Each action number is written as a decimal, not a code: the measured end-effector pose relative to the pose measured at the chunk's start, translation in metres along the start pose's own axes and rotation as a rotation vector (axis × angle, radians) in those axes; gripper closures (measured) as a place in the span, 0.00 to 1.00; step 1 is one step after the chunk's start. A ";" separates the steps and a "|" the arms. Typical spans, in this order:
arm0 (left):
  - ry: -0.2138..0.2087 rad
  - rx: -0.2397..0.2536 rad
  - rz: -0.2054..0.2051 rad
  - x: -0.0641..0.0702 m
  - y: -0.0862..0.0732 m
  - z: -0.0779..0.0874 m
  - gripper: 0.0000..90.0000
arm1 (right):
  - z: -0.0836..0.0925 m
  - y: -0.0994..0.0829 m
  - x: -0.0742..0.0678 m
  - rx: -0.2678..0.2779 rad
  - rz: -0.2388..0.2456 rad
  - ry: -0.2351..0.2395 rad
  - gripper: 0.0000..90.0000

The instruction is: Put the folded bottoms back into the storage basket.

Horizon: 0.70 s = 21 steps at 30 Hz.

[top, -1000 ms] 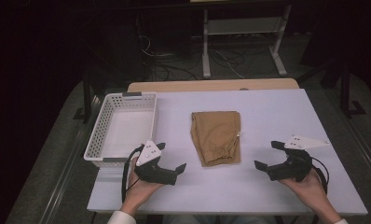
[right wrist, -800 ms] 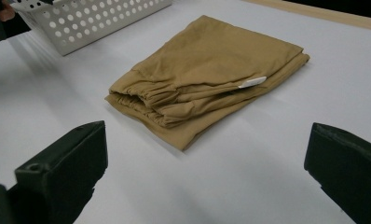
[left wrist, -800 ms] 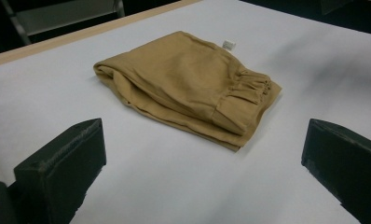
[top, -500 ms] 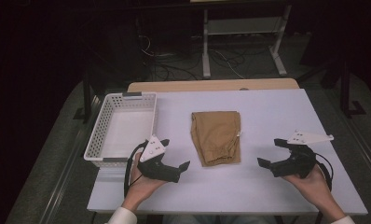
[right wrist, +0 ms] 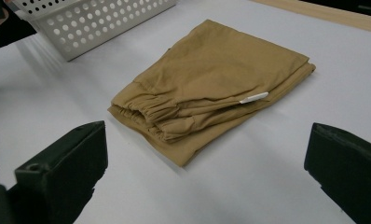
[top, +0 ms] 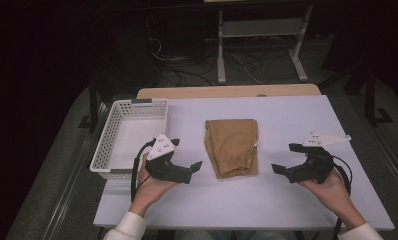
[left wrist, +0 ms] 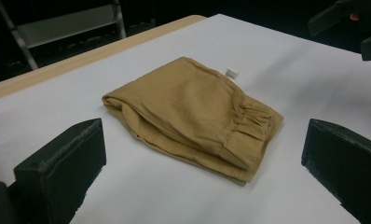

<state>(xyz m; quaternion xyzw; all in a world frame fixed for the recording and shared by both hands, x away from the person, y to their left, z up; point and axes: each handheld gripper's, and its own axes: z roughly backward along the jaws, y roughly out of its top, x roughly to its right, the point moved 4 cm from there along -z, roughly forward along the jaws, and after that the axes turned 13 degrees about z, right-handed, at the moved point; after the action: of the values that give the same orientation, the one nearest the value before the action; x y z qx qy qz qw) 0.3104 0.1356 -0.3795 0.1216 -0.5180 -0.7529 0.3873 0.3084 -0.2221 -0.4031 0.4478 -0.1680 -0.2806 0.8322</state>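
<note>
Folded tan garment lies flat near the middle of the white tabletop, elastic waistband end toward the person, folded end toward the far edge. A small white tag sticks out from its right side; in the right gripper view the same tag shows as a pale strip along the upper fold. White perforated basket sits on the tabletop's left part, well apart from the garment, open side up, nothing seen inside. Left tool held in the person's left hand, just right of the basket's near corner and left of the garment, jaws spread wide, gripping nothing, not touching the cloth. Right tool held in the right hand on the garment's right side, near but apart from it, jaws likewise spread and empty. Both tools point inward at the garment from opposite sides. In the left gripper view the garment sits between the two black jaws but farther off, with bare tabletop between jaws and cloth; gathered waistband faces lower right. In the right gripper view the garment lies ahead of the parted jaws, waistband at lower left, basket beyond it at upper left. Wooden edge strip runs along the tabletop's far side
</note>
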 end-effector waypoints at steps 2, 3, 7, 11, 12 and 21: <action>-0.004 0.006 0.011 -0.002 0.004 0.000 0.00 | -0.002 0.001 0.001 0.000 -0.006 0.005 0.00; -0.003 0.010 0.018 -0.005 0.008 -0.002 0.00 | -0.003 0.001 0.002 -0.002 -0.010 0.008 0.00; 0.003 0.011 0.012 -0.008 0.016 -0.004 0.00 | -0.006 0.002 0.005 -0.007 -0.016 0.011 0.00; 0.005 0.019 0.013 -0.010 0.022 -0.006 0.00 | -0.007 0.005 0.007 -0.001 -0.027 0.018 0.00; 0.005 0.017 0.013 -0.010 0.023 -0.007 0.00 | -0.007 0.006 0.007 0.001 -0.027 0.021 0.00; 0.016 -0.005 0.009 -0.016 0.030 -0.020 0.00 | -0.012 0.015 0.010 0.011 -0.031 0.033 0.00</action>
<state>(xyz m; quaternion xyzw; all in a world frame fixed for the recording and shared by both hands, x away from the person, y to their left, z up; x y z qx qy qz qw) 0.3470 0.1285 -0.3651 0.1244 -0.5135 -0.7515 0.3951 0.3274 -0.2137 -0.3964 0.4594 -0.1488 -0.2853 0.8279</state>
